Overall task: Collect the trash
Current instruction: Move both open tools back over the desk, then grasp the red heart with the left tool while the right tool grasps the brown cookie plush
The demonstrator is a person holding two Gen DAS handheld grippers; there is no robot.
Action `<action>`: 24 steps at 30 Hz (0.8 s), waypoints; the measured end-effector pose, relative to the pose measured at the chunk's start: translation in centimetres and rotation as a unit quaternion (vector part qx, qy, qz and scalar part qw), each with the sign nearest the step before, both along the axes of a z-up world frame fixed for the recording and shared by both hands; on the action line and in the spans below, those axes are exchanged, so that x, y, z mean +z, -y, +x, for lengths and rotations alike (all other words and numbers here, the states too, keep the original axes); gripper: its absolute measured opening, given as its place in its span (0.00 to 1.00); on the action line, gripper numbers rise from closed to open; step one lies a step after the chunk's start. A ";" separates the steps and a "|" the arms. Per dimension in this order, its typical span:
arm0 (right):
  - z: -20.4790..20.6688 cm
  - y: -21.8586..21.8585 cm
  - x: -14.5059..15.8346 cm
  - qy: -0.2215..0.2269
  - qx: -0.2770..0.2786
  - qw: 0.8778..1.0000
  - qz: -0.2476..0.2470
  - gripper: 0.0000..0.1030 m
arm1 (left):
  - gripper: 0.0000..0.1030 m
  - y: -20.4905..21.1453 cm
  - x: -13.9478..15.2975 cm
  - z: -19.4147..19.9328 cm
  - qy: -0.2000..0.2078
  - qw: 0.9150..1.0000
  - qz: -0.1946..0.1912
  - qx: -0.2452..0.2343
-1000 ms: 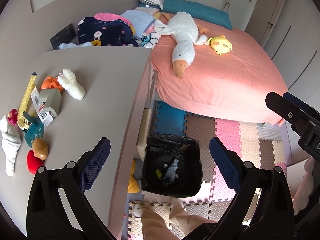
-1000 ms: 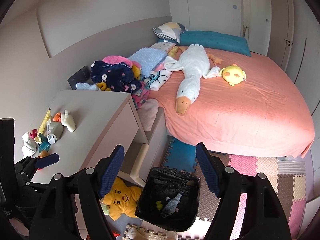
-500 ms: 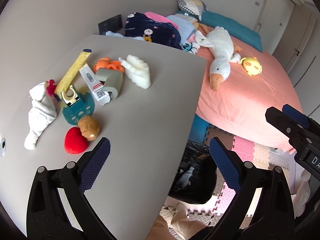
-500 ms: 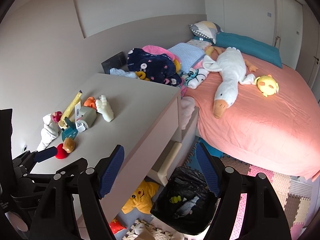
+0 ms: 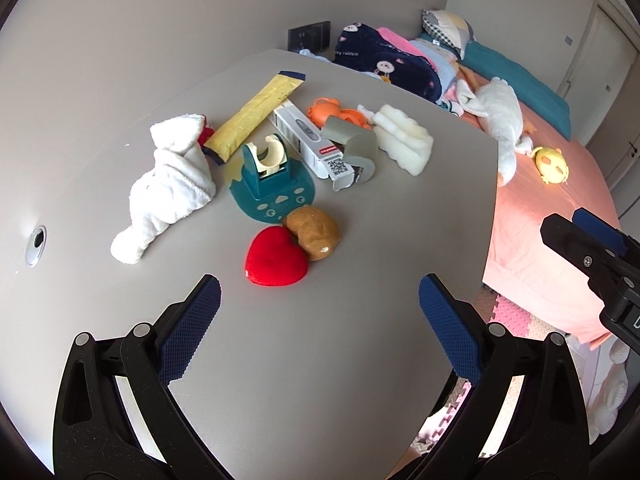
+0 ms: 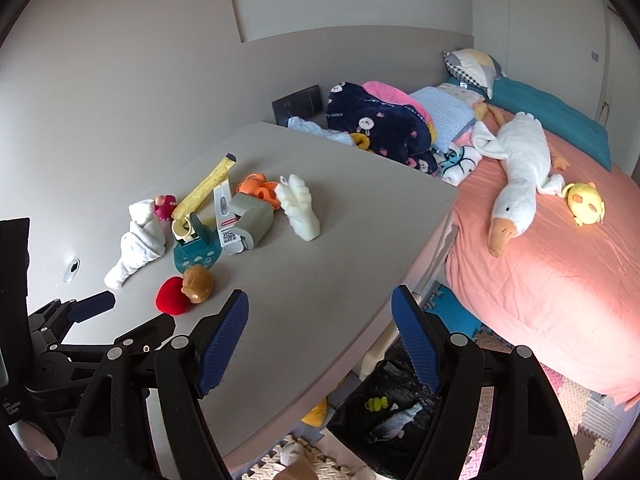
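Observation:
A cluster of items lies on the grey desk [image 5: 340,360]: a red heart [image 5: 275,257], a brown lump [image 5: 314,230], a teal tape dispenser [image 5: 270,182], a white box [image 5: 310,144], a yellow sachet [image 5: 256,114], a white rolled cloth [image 5: 168,188] and a white foam piece [image 5: 404,142]. My left gripper [image 5: 318,328] is open and empty, hovering over the desk just short of the heart. My right gripper [image 6: 318,340] is open and empty over the desk's front edge. The black trash bin [image 6: 384,416] stands on the floor below, with scraps inside.
A bed with a pink cover [image 6: 560,272] lies to the right, with a white goose plush [image 6: 516,172] and a yellow toy [image 6: 586,204] on it. Folded blankets [image 6: 384,120] are piled beyond the desk. Foam mats [image 6: 588,408] cover the floor.
Both grippers have swung left and up from the bin toward the desk. The cluster of items is now centred ahead of my left gripper. Both stay open.

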State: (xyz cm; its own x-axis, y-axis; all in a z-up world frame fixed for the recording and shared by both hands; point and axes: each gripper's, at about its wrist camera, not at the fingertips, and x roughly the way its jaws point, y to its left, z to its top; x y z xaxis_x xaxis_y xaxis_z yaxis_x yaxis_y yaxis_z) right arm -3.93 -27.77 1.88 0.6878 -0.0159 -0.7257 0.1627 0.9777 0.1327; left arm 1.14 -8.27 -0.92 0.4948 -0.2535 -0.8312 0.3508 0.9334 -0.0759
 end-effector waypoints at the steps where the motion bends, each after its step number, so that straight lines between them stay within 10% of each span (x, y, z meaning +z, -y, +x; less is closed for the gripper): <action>1: 0.3 -0.3 0.0 0.000 0.003 1.000 -0.001 0.72 | 0.93 -0.3 0.0 0.2 0.000 1.000 0.001 0.002; 24: 5.1 -3.2 -2.2 -0.027 0.029 0.999 0.010 0.72 | 0.69 -3.4 -4.1 4.6 -0.039 0.999 0.023 0.024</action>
State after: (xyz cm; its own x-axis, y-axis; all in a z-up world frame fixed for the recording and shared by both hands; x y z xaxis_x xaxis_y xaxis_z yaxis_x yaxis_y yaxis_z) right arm 1.12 -24.57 -0.28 0.6473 0.0377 -0.7613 0.1132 0.9830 0.1449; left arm 5.69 -4.91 -5.00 0.4391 -0.1911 -0.8779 0.3006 0.9521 -0.0569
